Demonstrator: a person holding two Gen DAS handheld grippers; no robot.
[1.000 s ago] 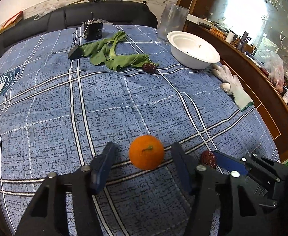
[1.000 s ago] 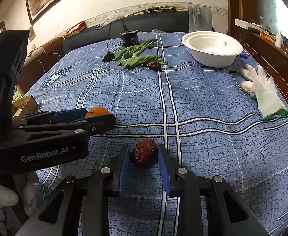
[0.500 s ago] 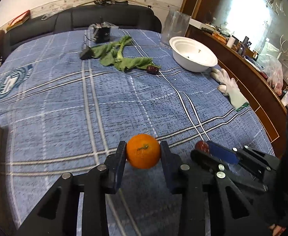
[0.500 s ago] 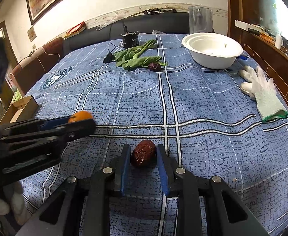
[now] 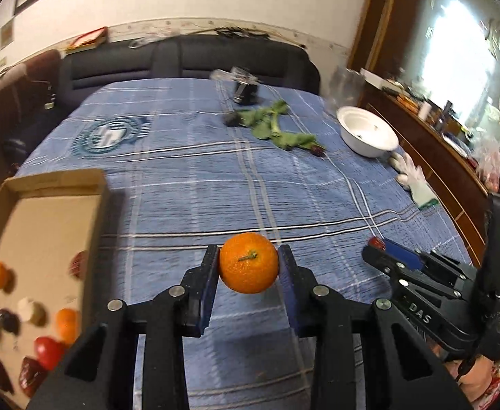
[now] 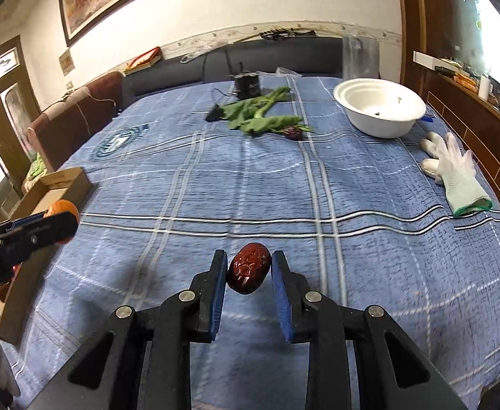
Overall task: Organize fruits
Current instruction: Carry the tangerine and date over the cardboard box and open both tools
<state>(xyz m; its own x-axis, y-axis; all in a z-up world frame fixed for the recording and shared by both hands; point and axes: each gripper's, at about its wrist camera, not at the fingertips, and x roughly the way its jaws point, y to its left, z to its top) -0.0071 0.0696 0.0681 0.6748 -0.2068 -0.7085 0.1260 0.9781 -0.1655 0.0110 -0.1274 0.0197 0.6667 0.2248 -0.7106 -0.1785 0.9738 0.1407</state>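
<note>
My left gripper (image 5: 249, 266) has its jaws clamped on the orange (image 5: 249, 263), lifted clear of the blue plaid bedspread (image 5: 215, 177). My right gripper (image 6: 248, 273) is pinched tight on a wrinkled red date (image 6: 249, 268), also off the cloth. The cardboard box (image 5: 44, 225) sits at the bed's left edge and already holds fruit — small oranges, dark dates, something red — so I judge the sorting well under way. These two pieces are picked but not yet dropped in; the orange is the nearer to the box. At least one more dark date (image 6: 292, 132) lies far up the bed beside the green leaves (image 6: 260, 116), near the white bowl (image 6: 380, 107) — that one is left to fetch.
</note>
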